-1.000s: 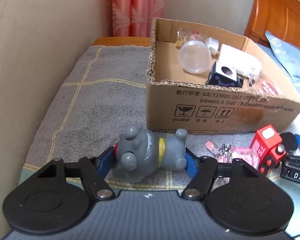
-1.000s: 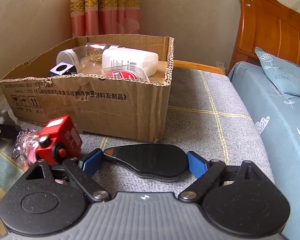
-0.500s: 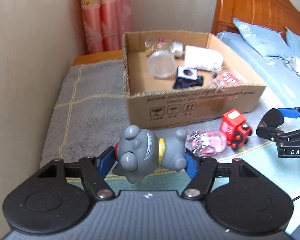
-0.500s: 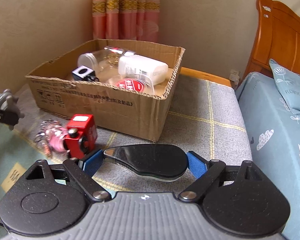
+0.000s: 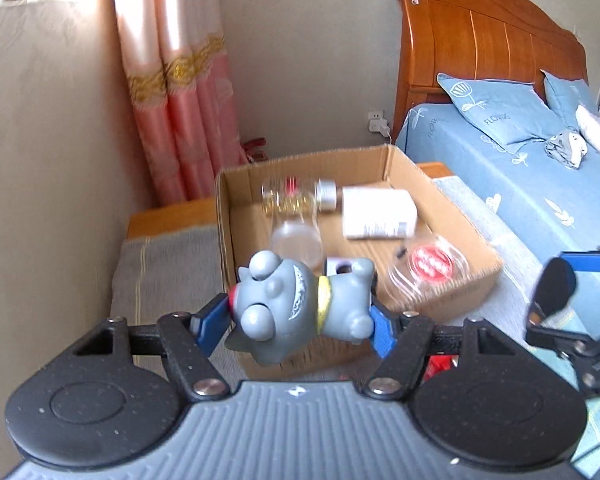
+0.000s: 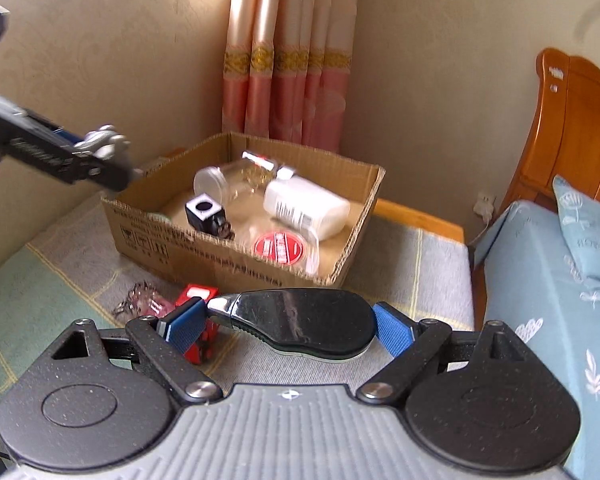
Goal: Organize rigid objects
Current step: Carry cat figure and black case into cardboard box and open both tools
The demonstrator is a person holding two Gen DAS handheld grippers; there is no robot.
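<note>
My left gripper [image 5: 296,320] is shut on a grey cartoon animal figurine [image 5: 296,306] with a yellow collar, held sideways in the air in front of the cardboard box [image 5: 452,292]. My right gripper [image 6: 288,326] is shut on a flat black oval object [image 6: 300,322] with a pale rim, raised above the grey blanket. The box [image 6: 228,258] holds a clear jar [image 6: 220,180], a white bottle [image 6: 306,208], a black cube [image 6: 205,213] and a red-lidded clear container [image 6: 278,248]. In the right wrist view the left gripper with the figurine [image 6: 106,146] hangs over the box's left corner.
A red toy train [image 6: 194,296] and a pink keychain [image 6: 144,304] lie on the blanket before the box. A blue bed [image 5: 540,184] with pillows and a wooden headboard [image 5: 480,52] stands to the right. A pink curtain [image 6: 288,64] and beige walls lie behind.
Both grippers have risen with their objects still held, so the box's inside shows more from above. The left gripper has rolled and now sits near the box's left corner.
</note>
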